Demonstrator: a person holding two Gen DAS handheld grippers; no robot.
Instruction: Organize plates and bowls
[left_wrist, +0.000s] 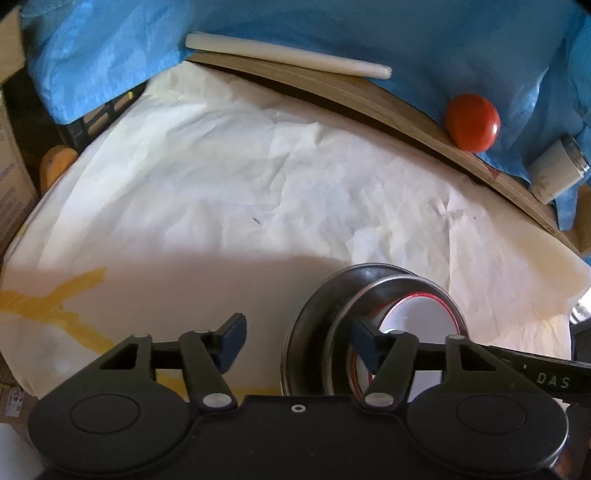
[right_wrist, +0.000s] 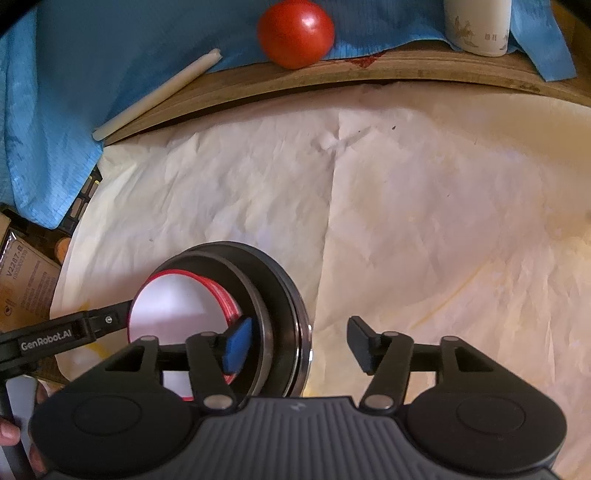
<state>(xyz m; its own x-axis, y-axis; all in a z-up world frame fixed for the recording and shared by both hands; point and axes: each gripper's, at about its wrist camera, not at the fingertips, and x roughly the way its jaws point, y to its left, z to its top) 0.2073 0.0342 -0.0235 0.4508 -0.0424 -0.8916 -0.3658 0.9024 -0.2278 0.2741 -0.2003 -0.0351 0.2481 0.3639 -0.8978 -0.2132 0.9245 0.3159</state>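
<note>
Far side: a raised wood ledge (right_wrist: 369, 72) w/ a blue cloth (right_wrist: 55, 92) draped over it. On it sit a red tomato (right_wrist: 295, 33), a white stick (right_wrist: 159, 94) lying flat, and a white cup (right_wrist: 478, 26) far right. Cardboard boxes (right_wrist: 26, 288) off the table's left edge. Nothing lies on the open sheet beyond the bowls.

Table is covered w/ crinkled white paper (right_wrist: 406, 221), creased, w/ yellow streaks (left_wrist: 48, 306) near left.

Bowls (right_wrist: 236, 306): nested stack, near centre of the paper, between the two claws. Outer ones are dark shiny metal, round, thick-rimmed; inner one is white w/ a red rim. Mouths face up; round, so no long axis.

Left claw (left_wrist: 299, 345): spread, blue pads apart, right finger inside the stack over the rim, left finger outside; not pinching. Right claw (right_wrist: 299, 345): spread too, left pad inside the stack, right finger outside, not pressing.
</note>
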